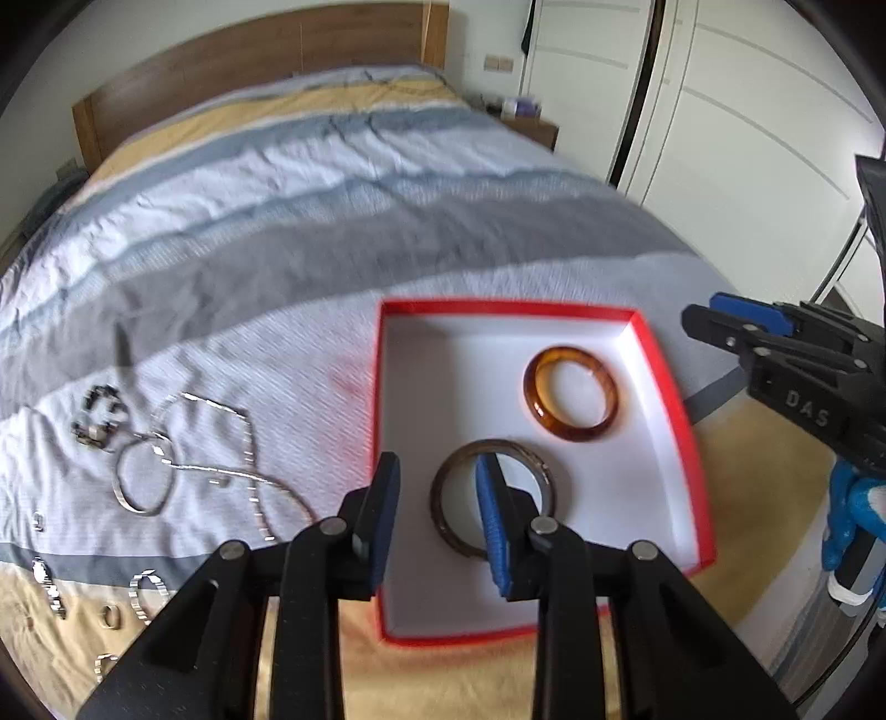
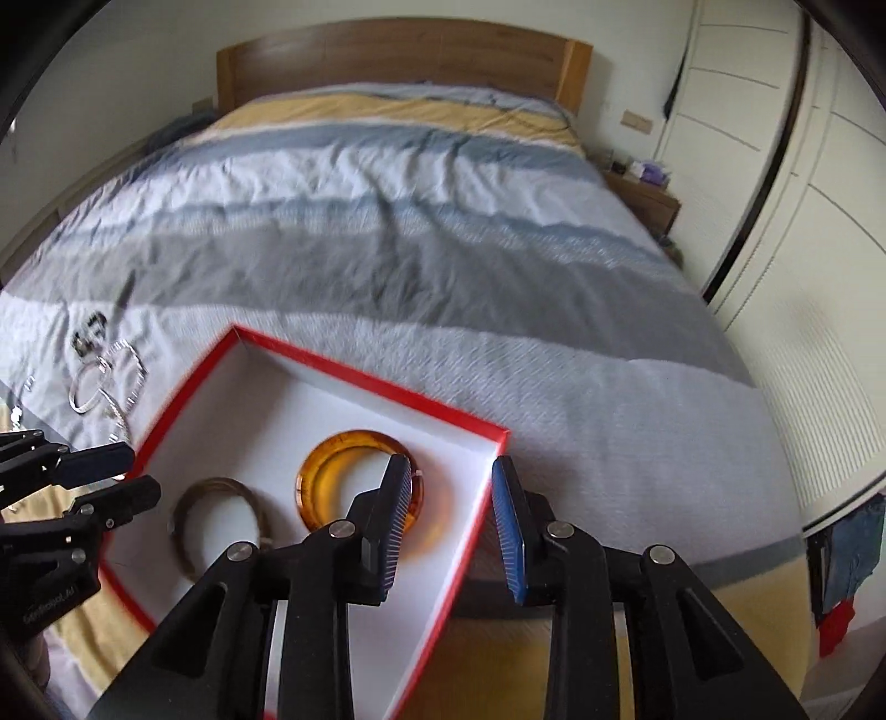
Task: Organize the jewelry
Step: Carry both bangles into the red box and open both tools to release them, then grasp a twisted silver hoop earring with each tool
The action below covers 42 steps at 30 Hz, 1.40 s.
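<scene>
Two bangles (image 1: 571, 394) in red box (image 1: 673, 410); both grippers (image 1: 437, 498) seemingly empty.

Bedroom in soft daylight. Bed (image 2: 421, 232) under a rumpled duvet (image 1: 310, 183) striped grey, white, blue and yellow. Curved wooden headboard (image 2: 398, 55) against a pale wall (image 2: 138, 50). White wardrobe (image 2: 775, 183) with a dark vertical trim along the right side. Low wooden nightstand (image 2: 645, 202) between bed and wardrobe, small items on top.
</scene>
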{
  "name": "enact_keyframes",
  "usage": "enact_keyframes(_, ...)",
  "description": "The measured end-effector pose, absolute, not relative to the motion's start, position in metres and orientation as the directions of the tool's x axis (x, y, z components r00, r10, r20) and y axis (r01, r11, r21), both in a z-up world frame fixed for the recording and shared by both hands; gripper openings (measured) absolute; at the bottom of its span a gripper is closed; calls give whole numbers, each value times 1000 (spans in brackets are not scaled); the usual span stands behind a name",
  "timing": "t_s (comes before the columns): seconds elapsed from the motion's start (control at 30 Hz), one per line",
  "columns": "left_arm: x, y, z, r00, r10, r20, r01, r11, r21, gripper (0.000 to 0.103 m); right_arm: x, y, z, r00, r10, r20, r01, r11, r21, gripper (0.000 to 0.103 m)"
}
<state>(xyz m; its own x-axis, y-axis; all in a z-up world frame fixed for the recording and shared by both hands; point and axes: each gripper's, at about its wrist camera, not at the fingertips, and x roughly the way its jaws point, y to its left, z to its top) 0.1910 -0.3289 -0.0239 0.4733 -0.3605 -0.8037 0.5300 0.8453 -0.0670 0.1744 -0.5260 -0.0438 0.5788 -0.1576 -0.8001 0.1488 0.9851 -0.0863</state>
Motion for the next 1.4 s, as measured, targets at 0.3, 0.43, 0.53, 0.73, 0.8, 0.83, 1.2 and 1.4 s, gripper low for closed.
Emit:
enact_keyframes(0.3,170,-220,39,580,-293,-760,477,879,25,27,111,-458,58,717,-68,-694,103,995,9,30)
enact_keyframes(0.43,170,-150,52,619,-229,-751,403,913,54,27,100,-404,79,746,6,-666,35,998,49,30)
enact_keyframes(0.53,176,-100,53,630,-187,-754,336,941,47,29,99,-366,82,749,71,-659,-20,996,85,30)
enact_keyframes(0.73,178,-28,24,606,-144,-782,252,968,17,31,108,-302,50,706,194,-681,-111,980,164,30)
enact_keyframes(0.8,175,-19,6,578,-153,-802,259,966,3,31,115,-283,30,674,231,-701,-134,972,192,30)
enact_keyframes(0.83,174,-19,-7,556,-159,-816,266,964,-7,31,119,-274,18,656,246,-714,-142,969,203,30)
enact_keyframes(1.2,182,-27,-94,398,-224,-890,296,949,-106,31,179,-228,-82,493,311,-812,-154,950,270,30)
enact_keyframes(1.4,188,-33,-113,361,-234,-903,325,939,-113,31,210,-218,-114,453,301,-839,-155,954,258,30)
